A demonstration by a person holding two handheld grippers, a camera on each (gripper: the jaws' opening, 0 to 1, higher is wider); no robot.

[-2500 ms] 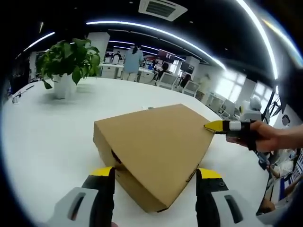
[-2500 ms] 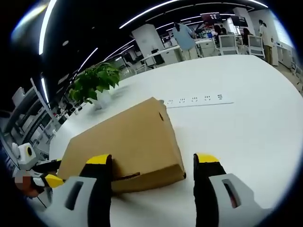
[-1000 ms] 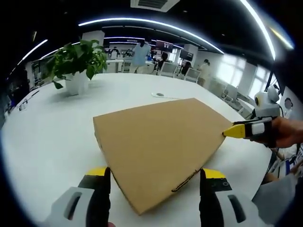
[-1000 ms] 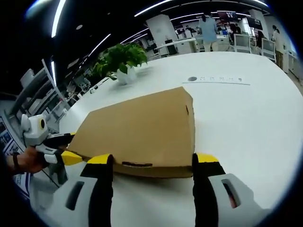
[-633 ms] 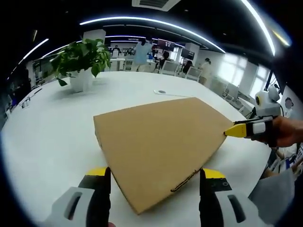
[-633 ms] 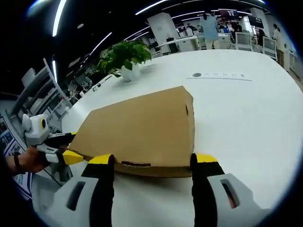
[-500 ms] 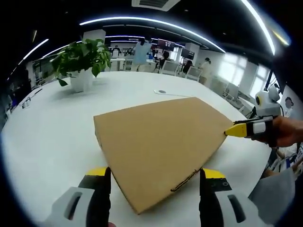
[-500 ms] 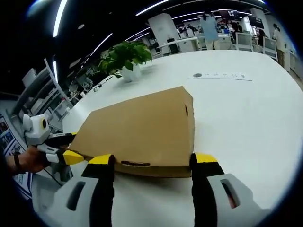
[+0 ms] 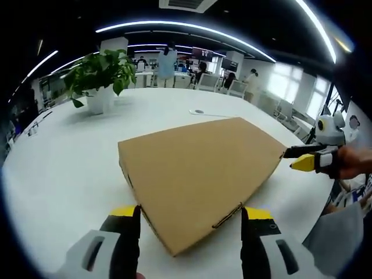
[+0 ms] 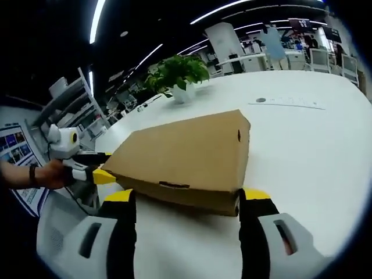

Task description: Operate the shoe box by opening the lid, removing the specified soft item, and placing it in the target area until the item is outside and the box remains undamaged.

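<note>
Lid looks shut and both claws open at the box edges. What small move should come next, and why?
Probably ease the right claw forward to catch the lid's front lip and lift. The box lies closed on the table, and the left claw straddles a corner, open, holding nothing.

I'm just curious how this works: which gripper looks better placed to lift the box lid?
Probably the right gripper: its open jaws squarely face the lid notch on the shoe box. The left gripper faces a corner.
</note>
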